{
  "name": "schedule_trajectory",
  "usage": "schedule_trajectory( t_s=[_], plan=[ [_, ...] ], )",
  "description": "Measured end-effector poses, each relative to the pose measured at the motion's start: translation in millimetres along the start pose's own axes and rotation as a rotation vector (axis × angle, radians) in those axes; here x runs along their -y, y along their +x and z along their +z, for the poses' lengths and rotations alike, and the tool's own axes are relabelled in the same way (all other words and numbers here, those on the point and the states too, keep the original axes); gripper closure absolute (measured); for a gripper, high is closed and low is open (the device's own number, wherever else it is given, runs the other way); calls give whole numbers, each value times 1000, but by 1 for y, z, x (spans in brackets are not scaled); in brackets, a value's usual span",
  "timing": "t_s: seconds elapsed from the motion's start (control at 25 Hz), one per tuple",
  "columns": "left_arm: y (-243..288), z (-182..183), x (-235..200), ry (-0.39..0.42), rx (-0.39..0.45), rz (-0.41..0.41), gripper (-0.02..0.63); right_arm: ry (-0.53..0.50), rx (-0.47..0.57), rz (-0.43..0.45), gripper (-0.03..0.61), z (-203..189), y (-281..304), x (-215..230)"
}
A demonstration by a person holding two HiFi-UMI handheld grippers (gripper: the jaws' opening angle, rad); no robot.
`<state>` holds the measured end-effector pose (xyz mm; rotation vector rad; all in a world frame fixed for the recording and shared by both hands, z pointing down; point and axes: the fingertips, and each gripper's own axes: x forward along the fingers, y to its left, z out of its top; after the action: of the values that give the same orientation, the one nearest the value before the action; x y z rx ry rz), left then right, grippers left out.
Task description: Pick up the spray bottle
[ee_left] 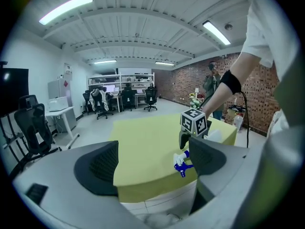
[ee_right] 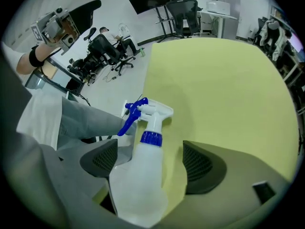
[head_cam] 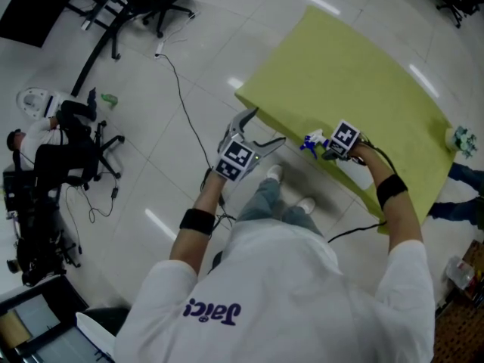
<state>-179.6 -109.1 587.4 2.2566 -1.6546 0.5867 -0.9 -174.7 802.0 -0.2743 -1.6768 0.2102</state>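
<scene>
White spray bottle (ee_right: 141, 178) between parted right gripper (ee_right: 150, 162) jaws, apparently ungripped, base hidden; left gripper (ee_left: 152, 163) spread, empty.

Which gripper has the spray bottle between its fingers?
The right gripper: the spray bottle sits between its open fingers. The left gripper is open and empty, short of the table.

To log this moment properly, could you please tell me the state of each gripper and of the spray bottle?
Left gripper: open, nothing between its fingers, held off the table.
Right gripper: open, fingers either side of the spray bottle, gap at one finger.
Spray bottle: on its side at the table edge, spray head past the edge, not clamped.
</scene>
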Motion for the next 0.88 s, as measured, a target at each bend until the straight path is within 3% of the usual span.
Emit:
schedule_trajectory(
  t_s=[0.2, 0.36, 0.44, 0.6, 0.72, 0.76, 0.88],
  plan=[
    [-3, 5, -2, -21, 36, 19, 140, -13, -48, -8, 157, 0, 11, 1],
    [-7, 3, -2, -30, 53, 29, 140, -65, -29, -104, 229, 9, 7, 16],
    [-10, 4, -3, -43, 65, 36, 141, -47, -69, -105, 241, 1, 8, 13],
    [-15, 11, -7, -71, 106, 49, 141, -28, -147, -192, 275, -12, -1, 24],
    [-17, 17, -6, -83, 145, 57, 141, -40, -81, -178, 316, 1, 2, 19],
    [-18, 19, -6, -89, 155, 59, 140, -44, -62, -169, 361, 6, 3, 16],
    [-19, 21, -6, -97, 174, 70, 141, 1, -161, -183, 362, -13, 2, 16]
  ],
)
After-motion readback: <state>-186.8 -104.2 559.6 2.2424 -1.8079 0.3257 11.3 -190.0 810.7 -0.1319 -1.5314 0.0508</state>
